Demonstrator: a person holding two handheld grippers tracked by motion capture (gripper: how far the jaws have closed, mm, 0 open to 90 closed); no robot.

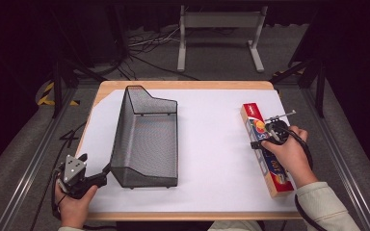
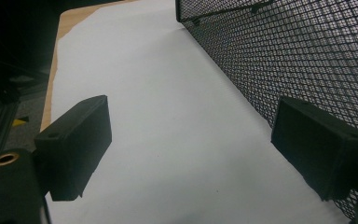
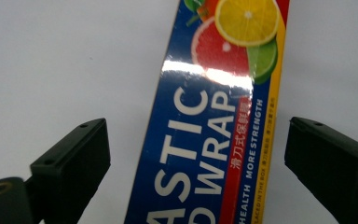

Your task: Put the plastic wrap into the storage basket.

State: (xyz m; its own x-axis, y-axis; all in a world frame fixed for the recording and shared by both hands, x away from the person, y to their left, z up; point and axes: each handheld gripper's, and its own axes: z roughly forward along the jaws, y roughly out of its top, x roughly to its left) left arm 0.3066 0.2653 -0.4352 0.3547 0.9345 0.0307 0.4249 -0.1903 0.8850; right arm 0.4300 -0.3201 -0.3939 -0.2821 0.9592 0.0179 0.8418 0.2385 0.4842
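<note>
A long plastic wrap box (image 1: 253, 120), blue and red with citrus fruit printed on it, lies on the white sheet at the right side of the table. My right gripper (image 1: 270, 135) hangs just over its middle. In the right gripper view the box (image 3: 214, 116) runs up between my right gripper's (image 3: 196, 144) jaws, which are open with a gap on either side. A black wire mesh basket (image 1: 147, 139) sits at left centre, with nothing in it. My left gripper (image 1: 104, 175) is open at its near left corner; the mesh wall (image 2: 307, 51) is beside my left gripper's (image 2: 193, 126) right jaw.
A white sheet (image 1: 212, 144) covers the wooden table (image 1: 183, 85). Between the basket and the box the sheet is bare. Beyond the table's far edge stand a grey metal frame (image 1: 219, 21) and loose cables (image 1: 144, 43) on the floor.
</note>
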